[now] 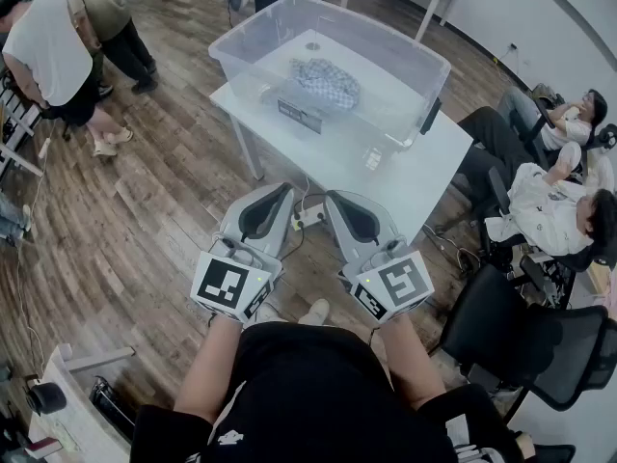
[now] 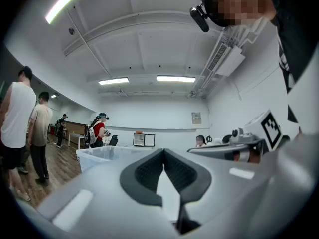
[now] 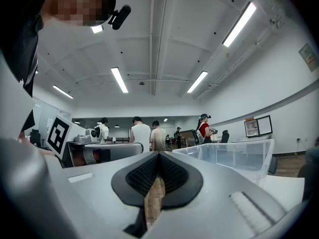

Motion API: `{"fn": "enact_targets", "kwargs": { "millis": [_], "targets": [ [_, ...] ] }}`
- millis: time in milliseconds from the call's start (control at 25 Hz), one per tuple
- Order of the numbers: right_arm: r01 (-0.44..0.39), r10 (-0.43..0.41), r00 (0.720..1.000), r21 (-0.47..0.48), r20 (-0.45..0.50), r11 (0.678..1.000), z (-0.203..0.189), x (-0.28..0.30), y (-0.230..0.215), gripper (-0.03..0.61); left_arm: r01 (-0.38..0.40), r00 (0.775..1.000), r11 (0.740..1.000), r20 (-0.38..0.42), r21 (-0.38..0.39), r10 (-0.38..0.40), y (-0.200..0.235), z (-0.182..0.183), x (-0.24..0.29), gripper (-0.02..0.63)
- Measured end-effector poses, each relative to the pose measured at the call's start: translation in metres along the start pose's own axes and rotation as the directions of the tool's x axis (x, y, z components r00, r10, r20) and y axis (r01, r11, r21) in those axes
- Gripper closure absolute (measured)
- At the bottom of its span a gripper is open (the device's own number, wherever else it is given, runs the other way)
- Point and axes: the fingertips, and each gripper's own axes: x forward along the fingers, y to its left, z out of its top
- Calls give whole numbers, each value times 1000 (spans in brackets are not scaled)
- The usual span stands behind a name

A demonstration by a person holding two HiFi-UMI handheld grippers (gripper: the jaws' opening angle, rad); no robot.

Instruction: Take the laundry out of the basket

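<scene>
Left hand-held gripper and right hand-held gripper both closed, empty; checked laundry hazy through basket wall

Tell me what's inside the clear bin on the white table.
One crumpled checked cloth lies on the floor of the clear bin, near the middle. Anything under the cloth is covered; the dark label on the front wall hides a small patch.

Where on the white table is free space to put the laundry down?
Bare: the near right part of the table, between the clear bin and the corner, apart from one small clear item. Crowded: the narrow strip along the bin's front.
</scene>
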Motion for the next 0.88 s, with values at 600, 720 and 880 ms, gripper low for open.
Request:
{"fn": "enact_targets", "kwargs": {
  "millis": [600,720,880],
  "targets": [
    [-12,12,1000,11,7,1000,3,-6,-10,578,-23,1000,999,13,-30,23,-11,3,7,606],
    [-15,15,1000,17,4,1000,0,-11,-16,578,-41,999,998,12,-40,41,-15,1,11,604],
    [-24,24,1000,27,18,999,1,-22,-27,578,-55,998,998,6,-44,55,-26,-3,17,606]
  ]
}}
